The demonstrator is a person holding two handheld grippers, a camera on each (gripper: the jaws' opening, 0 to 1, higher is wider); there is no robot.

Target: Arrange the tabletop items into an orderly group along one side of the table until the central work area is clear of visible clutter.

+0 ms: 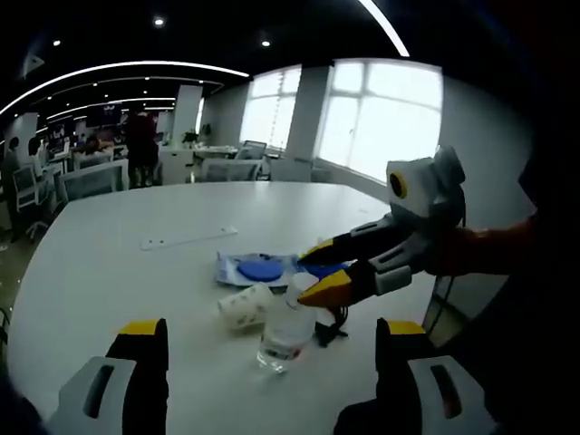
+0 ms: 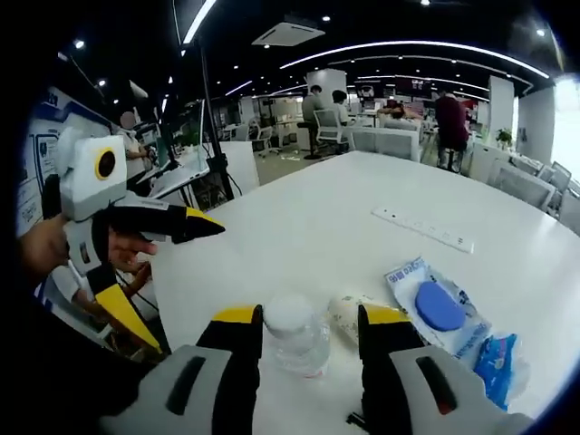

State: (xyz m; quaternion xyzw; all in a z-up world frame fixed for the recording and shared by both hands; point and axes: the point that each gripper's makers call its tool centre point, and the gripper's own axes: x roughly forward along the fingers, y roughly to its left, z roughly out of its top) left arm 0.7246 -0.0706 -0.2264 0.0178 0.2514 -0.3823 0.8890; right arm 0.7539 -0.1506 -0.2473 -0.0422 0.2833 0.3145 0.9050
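Left gripper view looks across a white table (image 1: pixel 136 272) toward bright windows, where the right gripper (image 1: pixel 311 272) reaches in from the right with its 2 yellow-tipped jaws parted around the white cap of a clear plastic bottle (image 1: pixel 283 331) standing upright near the table's near edge. The jaws straddle the cap without visibly pressing it, a stance that suggests a grasp about to be made so the bottle can be moved to one side. Just left of the bottle, a small white paper cup (image 1: pixel 245 305) lies on its side, touching or almost touching it. Behind both rests a clear packet holding a blue round pad (image 1: pixel 260 269), and a small dark cable (image 1: pixel 331 328) sits just right of the bottle. Farther left, well apart from the cluster, a white power strip (image 1: pixel 188 238) lies flat on the table.

Right gripper view shows the bottle's cap (image 2: pixel 289 314) between that gripper's own spread jaws, with the packet to the right and a blue crumpled wrapper (image 2: pixel 498 362) nearer the right edge. The left gripper (image 2: pixel 163 276) hangs off the table's left side, jaws wide apart and holding nothing, evidently waiting clear of the work. All items sit in a loose cluster, so the tidying looks barely begun.
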